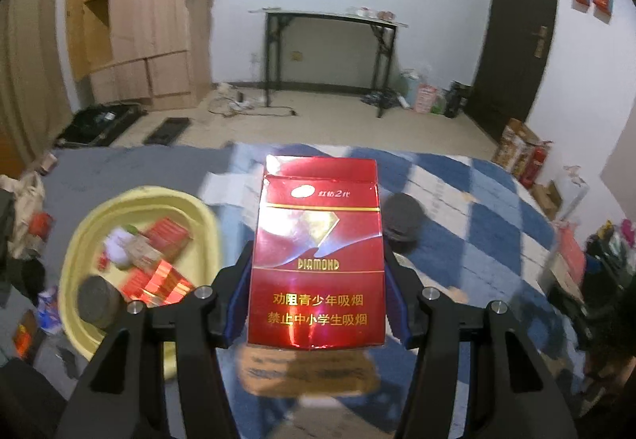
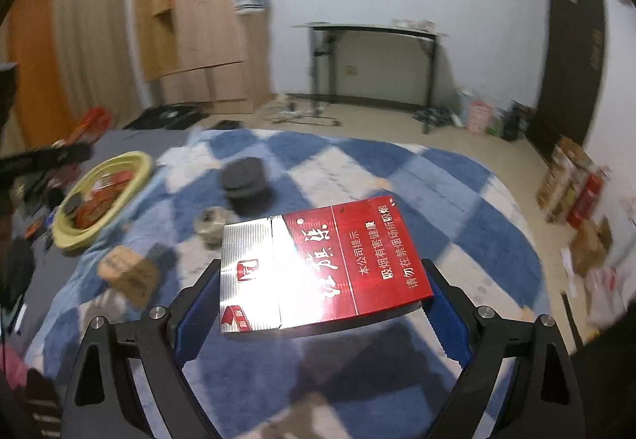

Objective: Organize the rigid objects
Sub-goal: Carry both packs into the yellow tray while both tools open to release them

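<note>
While both wrist views are a little smeared at the edges, I can read each grip clearly. My left tongs (image 1: 318,292) are closed partway on a red cigarette pack (image 1: 318,256) marked DIAMOND, which stands upright between them with its front face toward the camera; the blue pads (image 1: 238,300) press on its two long side edges. Below and to the left of it lies a yellow basin (image 1: 198,216) on the blue-and-white checked rug (image 1: 477,224), holding several red packs, a dark round tin and some smaller bits (too blurred for me to name). My right tongs (image 2: 318,303) stand much wider and grip a red-and-silver cigarette pack (image 2: 318,268) that lies flat and crosswise between them, silver end toward the left pad (image 2: 198,307), red end toward the right one. In the right wrist view a dark round container (image 2: 244,180), a small silvery object (image 2: 210,226) and a brown flat box (image 2: 127,272) lie on the rug beyond that pack, with the basin further off to the left.
</note>
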